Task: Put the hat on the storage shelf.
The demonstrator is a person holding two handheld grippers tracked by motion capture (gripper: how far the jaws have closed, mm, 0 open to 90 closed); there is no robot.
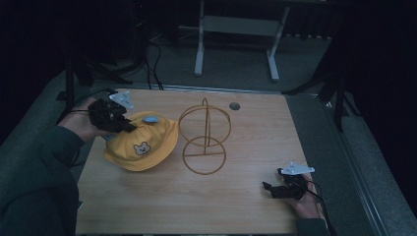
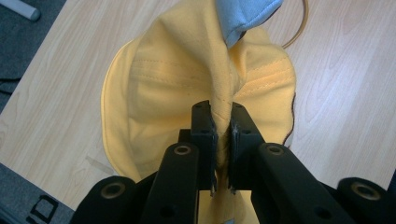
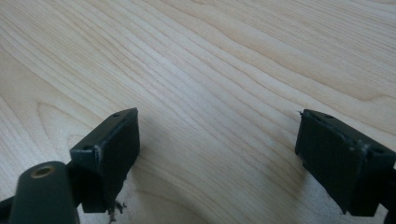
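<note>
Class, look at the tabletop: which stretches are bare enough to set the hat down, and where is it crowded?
Bare wood runs along the near edge of the table, between the hat and the right gripper, and right of the wire stand. The far-left corner is crowded: the left gripper pinches the hat there.

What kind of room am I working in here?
Probably a lab or workshop recording bay: a bare wooden table on grey carpet, tripod legs at both sides, and the metal frame of another bench behind.
</note>
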